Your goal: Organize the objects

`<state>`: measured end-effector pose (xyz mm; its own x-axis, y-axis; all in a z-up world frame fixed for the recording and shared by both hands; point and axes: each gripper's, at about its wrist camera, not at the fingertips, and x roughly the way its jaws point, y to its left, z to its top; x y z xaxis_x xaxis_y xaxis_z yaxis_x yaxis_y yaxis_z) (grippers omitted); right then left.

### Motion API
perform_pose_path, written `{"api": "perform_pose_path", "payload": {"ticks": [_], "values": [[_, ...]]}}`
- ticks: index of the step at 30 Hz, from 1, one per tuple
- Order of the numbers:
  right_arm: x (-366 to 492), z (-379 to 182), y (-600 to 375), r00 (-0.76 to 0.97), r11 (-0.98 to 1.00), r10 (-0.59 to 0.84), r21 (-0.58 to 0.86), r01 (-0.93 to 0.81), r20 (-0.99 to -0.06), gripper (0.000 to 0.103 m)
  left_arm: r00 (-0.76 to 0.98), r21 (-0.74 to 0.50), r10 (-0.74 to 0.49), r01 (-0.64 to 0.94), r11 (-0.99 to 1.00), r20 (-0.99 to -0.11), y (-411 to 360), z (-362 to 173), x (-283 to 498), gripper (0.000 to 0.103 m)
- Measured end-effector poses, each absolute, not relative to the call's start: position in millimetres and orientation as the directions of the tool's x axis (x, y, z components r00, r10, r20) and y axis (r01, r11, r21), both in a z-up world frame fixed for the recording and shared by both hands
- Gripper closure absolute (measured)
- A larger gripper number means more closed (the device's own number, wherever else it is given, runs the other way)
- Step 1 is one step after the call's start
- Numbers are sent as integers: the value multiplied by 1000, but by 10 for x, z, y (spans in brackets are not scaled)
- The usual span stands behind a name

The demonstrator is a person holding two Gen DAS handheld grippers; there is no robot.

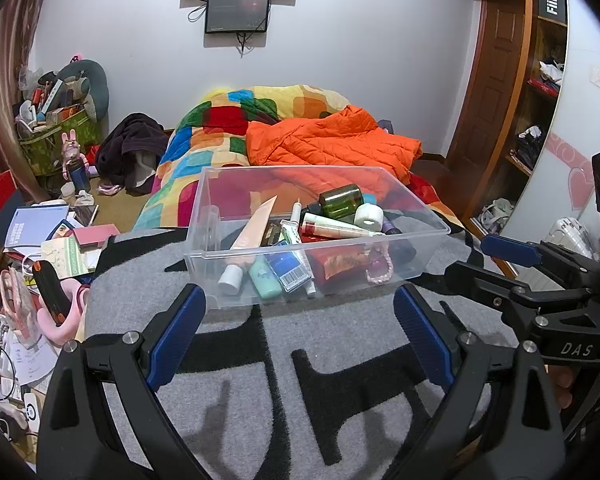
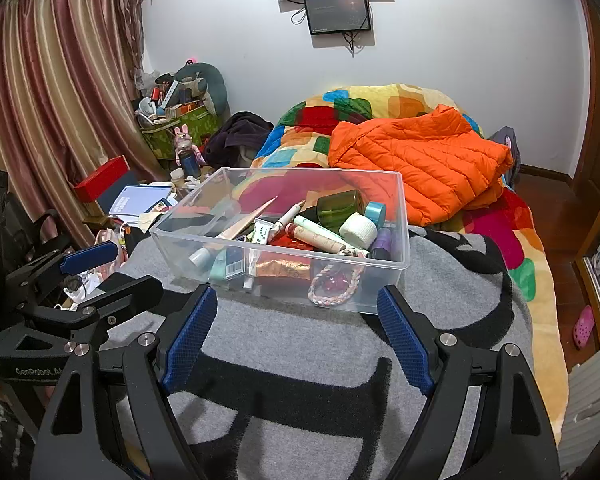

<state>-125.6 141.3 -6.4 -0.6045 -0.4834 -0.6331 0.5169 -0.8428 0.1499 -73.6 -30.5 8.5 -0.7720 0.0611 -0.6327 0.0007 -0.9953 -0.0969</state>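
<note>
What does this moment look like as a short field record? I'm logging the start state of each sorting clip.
setting: bed with grey and black patterned blanket
container: clear plastic rectangular bin resting on the blanket
contents: mixed toiletries, including a peach squeeze tube, dark green translucent jar, white tape roll, braided pink bracelet
left gripper: open, empty, short of the bin
right gripper: open, empty, short of the bin
background: orange puffer jacket on a multicoloured quilt
</note>
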Motion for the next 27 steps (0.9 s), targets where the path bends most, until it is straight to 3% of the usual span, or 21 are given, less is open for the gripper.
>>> {"api": "perform_pose_path", "payload": {"ticks": [27], "values": [[-1256,-29,1389,-602,-841,-486,152,519,-633,22,-769,-122,71,10,-992,-636,-344,91,-748,4]]}}
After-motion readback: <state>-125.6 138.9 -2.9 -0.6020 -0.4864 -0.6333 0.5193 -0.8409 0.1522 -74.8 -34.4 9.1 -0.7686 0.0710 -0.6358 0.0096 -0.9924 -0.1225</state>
